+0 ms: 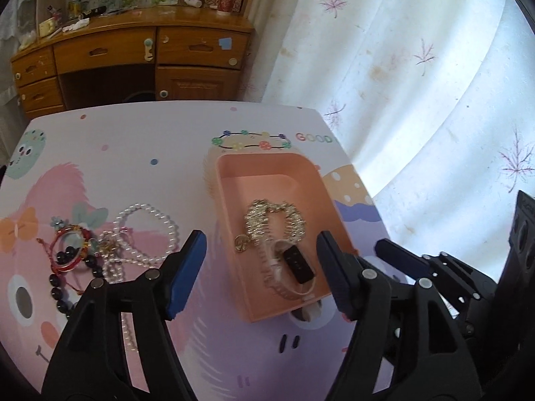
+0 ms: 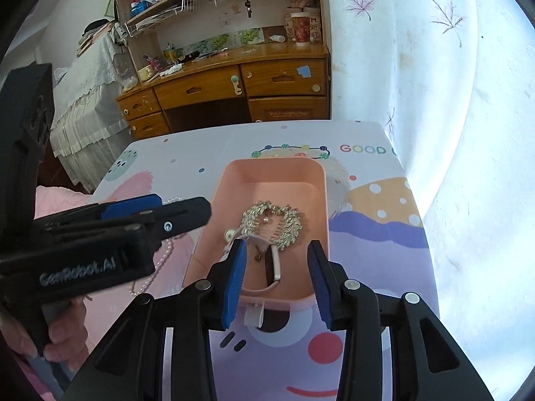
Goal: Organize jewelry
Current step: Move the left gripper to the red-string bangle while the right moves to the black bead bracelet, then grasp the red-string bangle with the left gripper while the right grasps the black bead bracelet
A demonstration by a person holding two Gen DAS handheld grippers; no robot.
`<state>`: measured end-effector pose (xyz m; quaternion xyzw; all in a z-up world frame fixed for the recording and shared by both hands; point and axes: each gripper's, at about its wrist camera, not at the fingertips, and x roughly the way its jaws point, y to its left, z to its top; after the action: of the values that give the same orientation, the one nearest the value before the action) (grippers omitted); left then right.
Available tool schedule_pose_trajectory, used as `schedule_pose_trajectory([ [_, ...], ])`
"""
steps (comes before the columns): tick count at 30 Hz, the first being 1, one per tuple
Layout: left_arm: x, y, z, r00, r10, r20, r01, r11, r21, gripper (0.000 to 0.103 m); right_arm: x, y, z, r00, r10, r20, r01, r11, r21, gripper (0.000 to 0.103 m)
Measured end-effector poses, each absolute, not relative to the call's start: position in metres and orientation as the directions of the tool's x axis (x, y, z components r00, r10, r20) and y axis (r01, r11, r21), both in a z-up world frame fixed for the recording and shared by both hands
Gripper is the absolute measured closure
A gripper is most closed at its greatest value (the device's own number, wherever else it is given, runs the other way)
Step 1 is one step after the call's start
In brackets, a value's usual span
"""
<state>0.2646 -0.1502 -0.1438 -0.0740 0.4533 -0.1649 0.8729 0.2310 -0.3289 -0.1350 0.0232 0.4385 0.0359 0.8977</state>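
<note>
A pink tray [image 1: 230,180] [image 2: 321,200] stands on the cartoon-print table. In it lie a gold sparkly bracelet [image 1: 294,222] [image 2: 291,225] and a white-strapped smart watch [image 1: 297,265] [image 2: 272,267]. A pearl necklace [image 1: 150,234] [image 2: 157,267], a red bangle [image 1: 68,249] and a dark bead bracelet [image 1: 60,292] lie on the table left of the tray. My left gripper [image 1: 260,267] is open and empty, hovering over the tray's left edge. My right gripper [image 2: 277,280] is open and empty above the tray's near end, over the watch.
The table [image 1: 133,153] ends close beyond the tray. A white curtain [image 1: 418,83] hangs at the right. A wooden desk with drawers [image 2: 234,90] stands behind. A bed with a white cover [image 2: 87,100] is at the far left.
</note>
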Motion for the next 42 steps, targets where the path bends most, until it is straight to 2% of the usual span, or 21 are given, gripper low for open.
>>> schedule_pose_trajectory([
  [2, 0.262, -0.142, -0.144, 0.534, -0.342, -0.773, 0.213, 0.939, -0.268, 0.036, 0.229, -0.326, -0.135, 0.607, 0.091, -0.790, -0.037, 0.996, 0.087, 0.061],
  [6, 0.259, -0.122, -0.150, 0.526, -0.283, -0.802, 0.203, 0.958, -0.205, 0.032, 0.221, -0.316, -0.132, 0.604, 0.130, -0.786, -0.025, 0.989, 0.144, 0.037],
  [12, 0.257, -0.079, -0.165, 0.502, -0.166, -0.849, 0.189, 0.979, -0.079, 0.030, 0.214, -0.291, -0.128, 0.574, 0.203, -0.793, 0.001, 0.968, 0.249, 0.015],
  [20, 0.262, -0.011, -0.178, 0.459, -0.107, -0.882, 0.142, 0.989, -0.046, 0.028, 0.211, -0.240, -0.138, 0.507, 0.280, -0.815, 0.050, 0.935, 0.352, 0.012],
  [30, 0.292, 0.048, -0.197, 0.365, -0.156, -0.918, 0.130, 0.985, -0.115, 0.024, 0.214, -0.149, -0.160, 0.444, 0.317, -0.838, 0.040, 0.927, 0.372, 0.010],
  [36, 0.310, 0.060, -0.218, 0.329, -0.187, -0.926, 0.139, 0.979, -0.148, 0.024, 0.209, -0.094, -0.185, 0.446, 0.263, -0.856, -0.025, 0.959, 0.282, 0.010],
  [42, 0.322, 0.056, -0.234, 0.285, -0.246, -0.926, 0.186, 0.962, -0.198, 0.024, 0.204, -0.043, -0.213, 0.500, 0.167, -0.849, -0.128, 0.985, 0.118, 0.010],
])
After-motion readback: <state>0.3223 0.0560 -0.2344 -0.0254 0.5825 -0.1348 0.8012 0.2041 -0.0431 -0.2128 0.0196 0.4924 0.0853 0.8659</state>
